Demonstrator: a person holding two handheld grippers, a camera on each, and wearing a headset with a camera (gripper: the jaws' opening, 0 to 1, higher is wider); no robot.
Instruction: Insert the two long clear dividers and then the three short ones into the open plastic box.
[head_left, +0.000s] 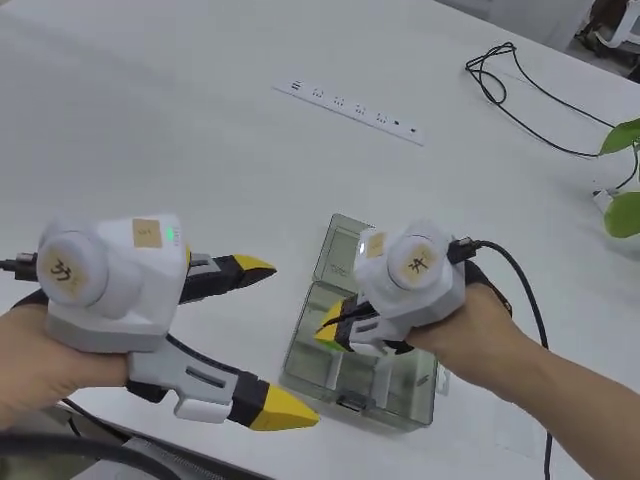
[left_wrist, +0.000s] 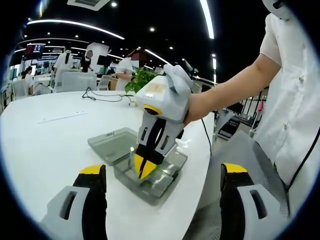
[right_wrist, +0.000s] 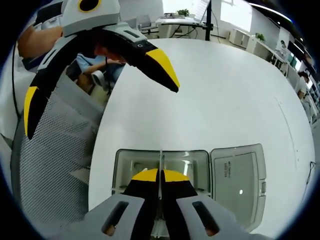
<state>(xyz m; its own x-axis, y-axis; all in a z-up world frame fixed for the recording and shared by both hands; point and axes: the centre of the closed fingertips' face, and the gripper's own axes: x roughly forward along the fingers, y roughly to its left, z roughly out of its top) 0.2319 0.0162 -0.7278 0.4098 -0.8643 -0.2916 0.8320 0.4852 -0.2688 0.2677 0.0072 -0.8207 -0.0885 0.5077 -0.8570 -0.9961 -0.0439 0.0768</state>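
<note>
Seating of the clear divider (right_wrist: 161, 159) is the step in hand, as I judge it. My right gripper (right_wrist: 161, 176) has its jaws pressed together on the upper edge of this thin sheet. I see the sheet edge-on, as a fine line standing across the middle of the open plastic box (right_wrist: 122, 165); whether it is a long one or a short one I cannot tell. The box lies on the white table (head_left: 200, 150), near its front edge, with the lid (right_wrist: 239, 180) folded flat beside it. My left gripper (head_left: 278, 338) hovers to the left of the box, apart from it, with jaws spread wide and holding nothing. To do this well, I would keep the sheet vertical and lower it straight, so that both ends go down along the walls together; a tilted sheet may jam or bend. The box looks light and could slide, so I think the left gripper should steady one wall before I push. I would let go only when the divider rests on the floor of the box.
</note>
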